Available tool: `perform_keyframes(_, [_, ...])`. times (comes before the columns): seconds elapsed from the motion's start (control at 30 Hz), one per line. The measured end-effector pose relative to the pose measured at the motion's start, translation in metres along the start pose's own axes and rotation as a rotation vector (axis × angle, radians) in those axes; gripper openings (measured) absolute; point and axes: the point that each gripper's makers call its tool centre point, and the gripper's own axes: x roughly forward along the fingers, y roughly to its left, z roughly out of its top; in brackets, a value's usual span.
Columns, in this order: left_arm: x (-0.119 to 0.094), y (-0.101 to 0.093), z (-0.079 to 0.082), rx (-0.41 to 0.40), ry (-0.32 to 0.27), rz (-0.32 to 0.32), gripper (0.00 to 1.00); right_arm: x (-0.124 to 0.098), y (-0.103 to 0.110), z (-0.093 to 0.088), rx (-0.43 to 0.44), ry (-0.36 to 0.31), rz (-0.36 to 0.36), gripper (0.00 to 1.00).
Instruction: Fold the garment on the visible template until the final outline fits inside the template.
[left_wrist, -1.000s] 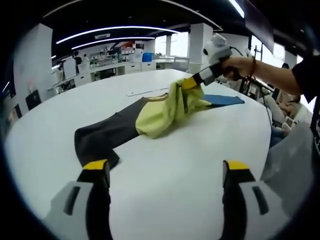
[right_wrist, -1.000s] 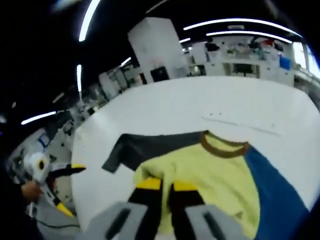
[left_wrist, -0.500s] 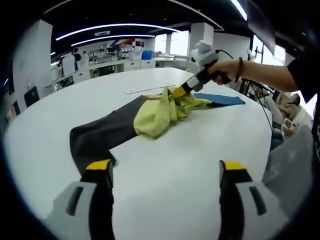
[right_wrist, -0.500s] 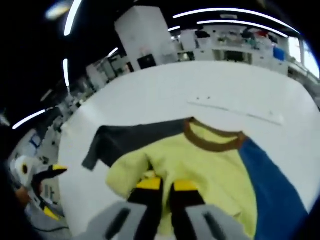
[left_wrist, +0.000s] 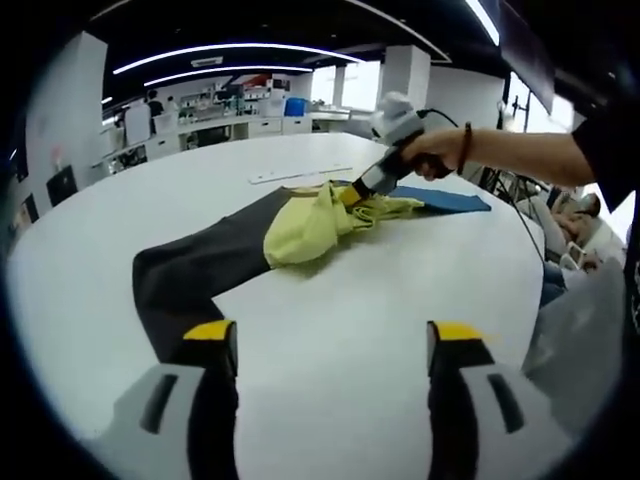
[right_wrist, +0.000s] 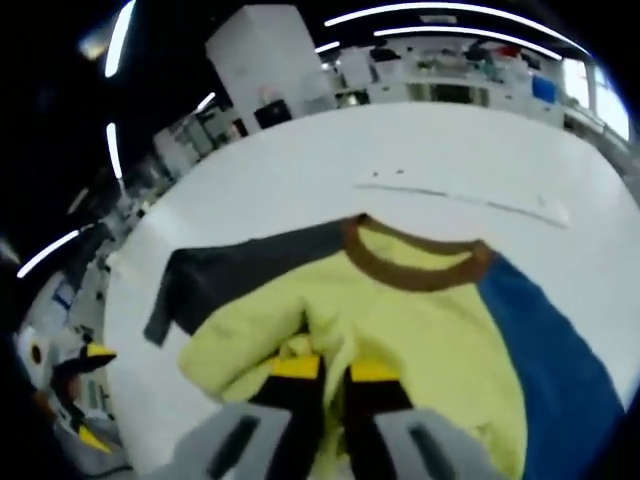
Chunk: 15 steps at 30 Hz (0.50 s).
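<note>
Your left claw hangs with its yellow-tipped jaws spread wide and nothing between them, low over the white bench. Just past its left jaw lies the dark grey sleeve of the garment, stretched flat toward you; the sleeve end sits beside that jaw tip, though you cannot tell whether they touch. Further along, the yellow body is bunched and lifted where your right claw has it, with your hand on the grip behind. To the right of that the blue sleeve lies flat on the bench.

From the right gripper view, your right claw has its jaws pinched close on a fold of the yellow cloth — the fabric puckers up just ahead of the tips. The brown collar lies beyond, the grey sleeve runs off left, the blue sleeve off right. A thin pale strip lies on the bench past the collar, apart from the garment. Your left claw shows at the far left edge. Beyond the bench stand a white pillar and workstations — well clear.
</note>
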Motion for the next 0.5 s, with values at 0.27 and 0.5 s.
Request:
perform_keyframes(0.27, [0.007,-0.007,0.005,-0.027,0.0,-0.013,0.65,-0.019,0.008,0.009,0.024,-0.031,0.046,0.29])
perform_keyframes(0.5, [0.015,-0.007,0.019,-0.055,-0.033,-0.029,0.6,-0.057,0.003,0.016,0.034,-0.101,0.047,0.45])
